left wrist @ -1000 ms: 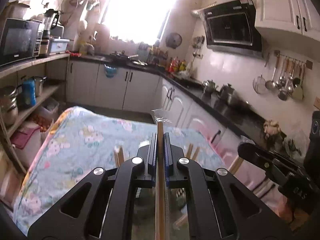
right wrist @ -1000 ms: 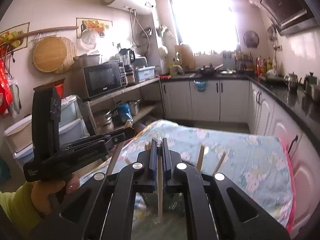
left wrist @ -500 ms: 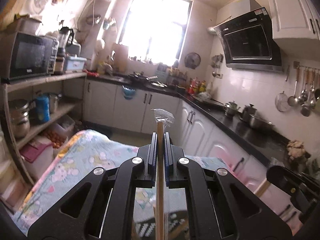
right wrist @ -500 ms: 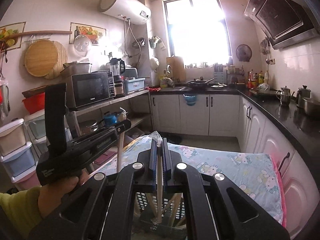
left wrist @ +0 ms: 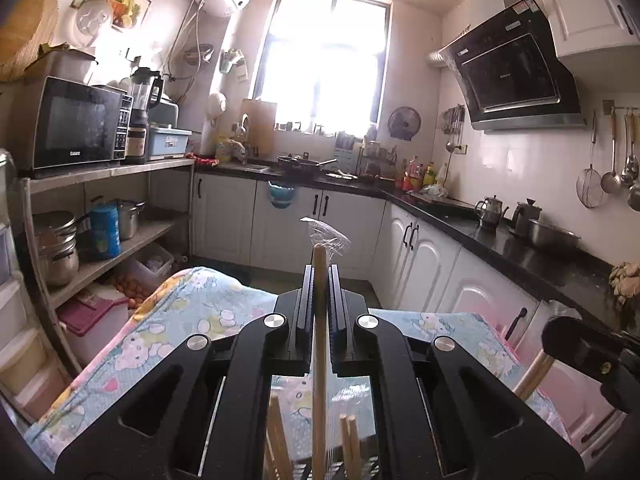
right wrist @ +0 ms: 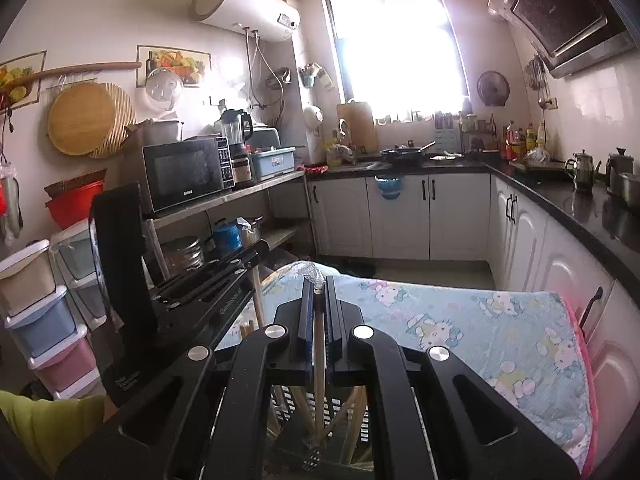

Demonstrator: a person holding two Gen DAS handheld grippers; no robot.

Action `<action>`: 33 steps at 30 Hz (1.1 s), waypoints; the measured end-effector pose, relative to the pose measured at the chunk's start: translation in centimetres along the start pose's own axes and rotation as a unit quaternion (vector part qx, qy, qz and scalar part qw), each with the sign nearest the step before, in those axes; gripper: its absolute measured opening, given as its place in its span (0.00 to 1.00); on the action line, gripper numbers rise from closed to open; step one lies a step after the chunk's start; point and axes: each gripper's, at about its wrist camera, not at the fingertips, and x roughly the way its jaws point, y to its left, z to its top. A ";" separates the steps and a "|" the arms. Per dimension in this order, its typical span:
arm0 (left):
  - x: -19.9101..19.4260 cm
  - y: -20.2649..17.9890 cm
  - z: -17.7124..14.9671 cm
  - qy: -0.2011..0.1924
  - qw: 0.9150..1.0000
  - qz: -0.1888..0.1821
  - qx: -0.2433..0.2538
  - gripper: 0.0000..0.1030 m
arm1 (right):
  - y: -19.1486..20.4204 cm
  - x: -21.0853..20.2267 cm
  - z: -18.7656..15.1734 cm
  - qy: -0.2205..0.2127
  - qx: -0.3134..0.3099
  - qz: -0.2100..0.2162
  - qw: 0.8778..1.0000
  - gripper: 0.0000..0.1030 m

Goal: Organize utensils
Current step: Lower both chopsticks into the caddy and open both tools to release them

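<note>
My left gripper (left wrist: 320,274) is shut on an upright wooden chopstick (left wrist: 319,360) with a clear plastic wrap (left wrist: 326,236) at its top. Several other chopsticks (left wrist: 348,440) stand just below it. My right gripper (right wrist: 318,282) is shut on a second wrapped chopstick (right wrist: 319,360), whose lower end reaches into a black perforated basket (right wrist: 290,400) holding several chopsticks. In the right wrist view the left gripper (right wrist: 258,252) sits close at the left. In the left wrist view the right gripper (left wrist: 560,336) shows at the right edge.
The basket stands on a table with a light blue cartoon-print cloth (right wrist: 480,332). A shelf rack with a microwave (right wrist: 184,176) and stacked plastic drawers (right wrist: 44,320) are on the left. White cabinets under a black counter (right wrist: 580,204) run along the right. A person's sleeve (right wrist: 48,420) is at the lower left.
Both grippers have shifted across the table and sunk a little, each chopstick still clamped. The left view has swung to the left. The basket has come into view under the right gripper.
</note>
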 end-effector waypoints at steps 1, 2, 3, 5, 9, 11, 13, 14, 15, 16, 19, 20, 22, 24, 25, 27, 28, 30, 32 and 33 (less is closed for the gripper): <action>0.1 0.1 -0.2 0.002 1.000 0.000 0.002 0.01 | 0.0 0.1 -0.2 0.001 0.002 0.001 1.000 0.05; 0.1 0.1 -0.3 0.003 1.000 -0.001 0.003 0.01 | 0.0 0.3 -0.4 0.002 0.003 0.001 1.000 0.05; 0.0 0.2 -0.5 0.005 1.000 -0.002 0.004 0.01 | -0.1 0.3 -0.6 0.003 0.004 0.002 1.000 0.05; 0.0 0.3 -0.8 0.011 1.000 -0.004 0.006 0.01 | -0.1 0.3 -1.0 0.003 0.005 0.001 1.000 0.05; -0.1 0.4 -1.6 0.021 1.000 -0.008 0.011 0.01 | -0.2 0.3 -1.8 0.008 0.003 -0.003 1.000 0.05; -0.2 0.5 -2.0 0.024 1.000 -0.009 0.014 0.01 | -0.2 0.1 -2.3 0.012 0.001 -0.006 1.000 0.05; -0.4 0.4 -2.5 0.026 0.999 -0.010 0.020 0.01 | -0.3 -0.2 -2.9 0.016 -0.001 -0.007 1.000 0.05; -0.4 0.4 -2.7 0.028 0.999 -0.010 0.021 0.01 | -0.3 -0.3 -3.1 0.018 -0.001 -0.007 1.000 0.05; -0.5 0.5 -2.9 0.030 0.999 -0.012 0.022 0.01 | -0.3 -0.4 -3.3 0.020 -0.002 -0.008 1.000 0.05; -0.6 0.5 -3.2 0.031 0.999 -0.012 0.023 0.01 | -0.3 -0.5 -3.6 0.022 -0.004 -0.008 1.000 0.05; -0.8 0.7 -3.7 0.039 0.999 -0.015 0.022 0.01 | -0.3 -1.0 -4.4 0.030 -0.005 -0.011 0.999 0.05; -0.8 0.8 -3.8 0.041 0.999 -0.015 0.021 0.02 | -0.3 -1.2 -4.6 0.033 -0.005 -0.011 0.999 0.05; -1.0 0.9 -4.1 0.045 0.999 -0.015 0.020 0.02 | -0.4 -1.5 -4.9 0.037 -0.005 -0.013 0.999 0.05; -1.1 1.0 -4.3 0.048 0.999 -0.015 0.020 0.02 | -0.4 -1.8 -5.3 0.041 -0.006 -0.014 0.999 0.06; -1.2 1.0 -4.5 0.051 0.998 -0.016 0.021 0.02 | -0.4 -2.0 -5.4 0.042 -0.005 -0.015 0.999 0.06; -1.3 1.1 -4.5 0.056 0.998 -0.016 0.020 0.02 | -0.5 -2.3 -5.7 0.046 -0.002 -0.014 0.999 0.06; -1.4 1.2 -4.6 0.058 0.998 -0.017 0.019 0.04 | -0.5 -2.4 -5.8 0.047 -0.001 -0.014 0.999 0.06; -1.7 1.2 -4.8 0.062 0.998 -0.019 0.017 0.05 | -0.3 -2.7 -6.0 0.051 -0.002 -0.014 0.999 0.06; -2.0 1.3 -4.8 0.067 0.997 -0.022 0.015 0.08 | -0.2 -2.9 -6.1 0.054 -0.003 -0.014 0.998 0.06; -2.0 1.3 -4.9 0.068 0.997 -0.023 0.015 0.10 | -0.1 -2.9 -6.2 0.056 -0.003 -0.014 0.998 0.06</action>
